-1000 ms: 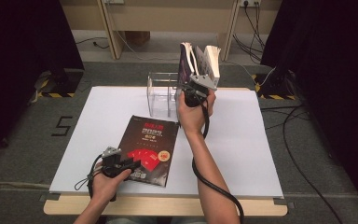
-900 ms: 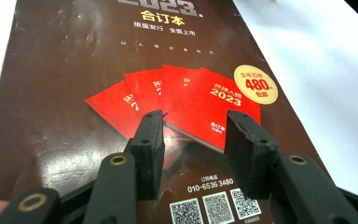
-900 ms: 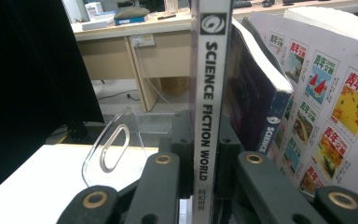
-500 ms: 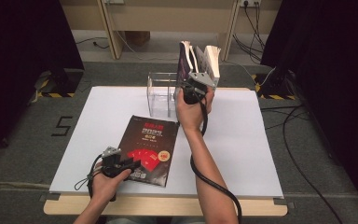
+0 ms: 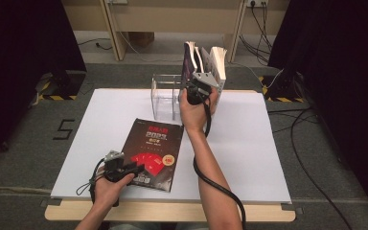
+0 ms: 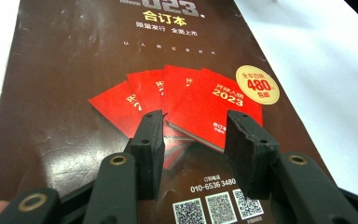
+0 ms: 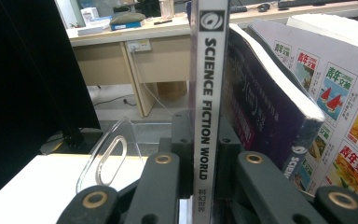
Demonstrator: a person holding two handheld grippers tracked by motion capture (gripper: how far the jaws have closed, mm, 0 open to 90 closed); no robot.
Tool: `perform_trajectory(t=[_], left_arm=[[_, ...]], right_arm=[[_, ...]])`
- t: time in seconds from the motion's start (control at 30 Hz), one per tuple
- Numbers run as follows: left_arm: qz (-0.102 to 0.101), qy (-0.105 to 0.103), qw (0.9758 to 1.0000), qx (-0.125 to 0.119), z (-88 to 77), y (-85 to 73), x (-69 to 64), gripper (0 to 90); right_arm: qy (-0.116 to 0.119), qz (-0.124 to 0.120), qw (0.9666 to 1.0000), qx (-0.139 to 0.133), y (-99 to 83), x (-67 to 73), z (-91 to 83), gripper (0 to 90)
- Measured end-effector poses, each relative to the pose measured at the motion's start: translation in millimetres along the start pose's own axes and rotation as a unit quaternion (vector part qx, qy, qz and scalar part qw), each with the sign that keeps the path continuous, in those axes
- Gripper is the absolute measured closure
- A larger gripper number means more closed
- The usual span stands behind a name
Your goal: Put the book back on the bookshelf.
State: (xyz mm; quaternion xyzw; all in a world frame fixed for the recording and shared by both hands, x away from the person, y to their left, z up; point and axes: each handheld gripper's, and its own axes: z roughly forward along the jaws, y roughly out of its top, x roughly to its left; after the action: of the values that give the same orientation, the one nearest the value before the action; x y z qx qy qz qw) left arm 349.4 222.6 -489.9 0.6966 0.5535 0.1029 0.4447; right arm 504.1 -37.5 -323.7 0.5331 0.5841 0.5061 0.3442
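The white surface (image 5: 249,139) carries everything here, with a clear acrylic book stand (image 5: 165,96) at its far edge. In that stand several magazines lean together, a pale-covered one (image 5: 218,60) at the right end.

Lying flat near the front edge is a dark magazine (image 5: 155,153), its cover printed with a fan of red booklets and a yellow price badge. It looks thin, glossy and floppy, so it will probably sag if lifted by one corner and could slide on the smooth surface; a hold along the spine edge or the middle of a long side should keep it flatter.

At the stand, the Science Fiction World magazine (image 7: 209,93) stands upright on its lower edge, spine facing the right gripper view. Upright and gripped by the spine it ought to stay fairly stiff, yet its slick cover may slip, so a low, firm pinch suits it.

The right claw (image 7: 200,154) is clenched on that spine, one jaw on each side. The left claw (image 6: 193,135) is released, its jaws spread over the dark magazine's cover without pinching it, low above the red booklets.
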Motion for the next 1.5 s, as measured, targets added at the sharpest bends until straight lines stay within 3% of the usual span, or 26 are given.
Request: perform_trajectory(t=[1.5], left_arm=[[0.000, -0.001, 1.0000, 0.001, -0.3, 0.1, 1.4, 56.5]], right_arm=[[-0.034, 0.006, 0.9994, 0.005, -11.7, -1.4, 21.6, 82.8]])
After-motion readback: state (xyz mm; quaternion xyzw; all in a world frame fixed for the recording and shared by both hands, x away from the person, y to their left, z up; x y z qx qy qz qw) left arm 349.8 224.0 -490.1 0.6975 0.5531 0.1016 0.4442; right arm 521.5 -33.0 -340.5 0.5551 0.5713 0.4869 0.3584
